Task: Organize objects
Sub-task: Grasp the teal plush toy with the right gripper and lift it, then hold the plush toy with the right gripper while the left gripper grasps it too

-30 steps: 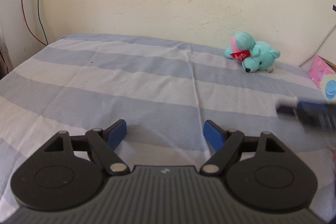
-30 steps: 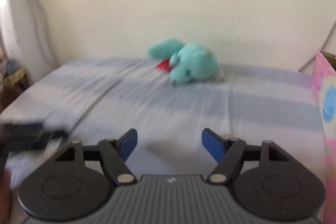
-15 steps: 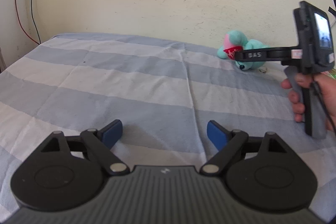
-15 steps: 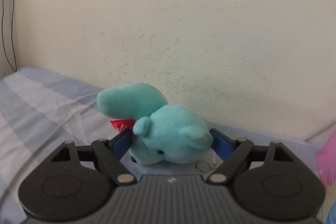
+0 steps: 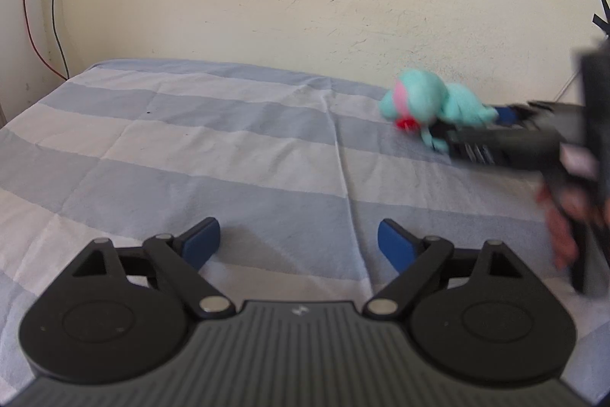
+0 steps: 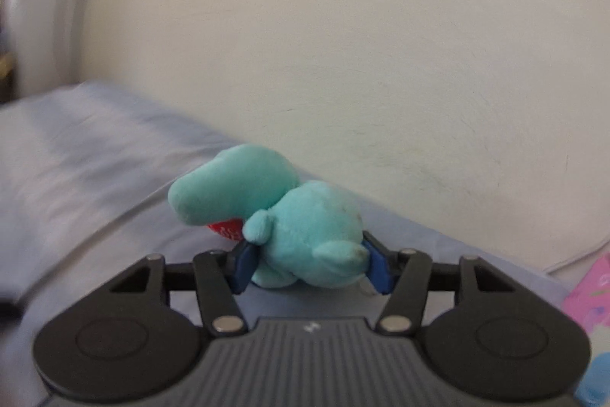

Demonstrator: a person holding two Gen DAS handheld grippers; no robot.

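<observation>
A teal plush toy (image 5: pixel 431 102) with a pink ear and a red patch lies at the far right of the striped bed sheet (image 5: pixel 190 159), close to the wall. In the right wrist view the plush toy (image 6: pixel 305 216) fills the space between the blue pads (image 6: pixel 244 264), which press on both sides of its head as the jaws are closing. My right gripper (image 6: pixel 309 267) reaches it from the right, blurred in the left wrist view. My left gripper (image 5: pixel 299 246) hovers low over the sheet with its jaws opening and nothing between them.
The cream wall (image 5: pixel 305 6) runs right behind the bed. Red and green cables (image 5: pixel 38 6) hang in the left corner. A pink box (image 6: pixel 587 300) and something light blue (image 6: pixel 594 380) sit at the right edge. A hand (image 5: pixel 560 235) grips the right tool's handle.
The right gripper went to the plush toy, rolled, and closed its pads around the toy's head. The left gripper's jaws spread a little wider; its hand stayed put.
</observation>
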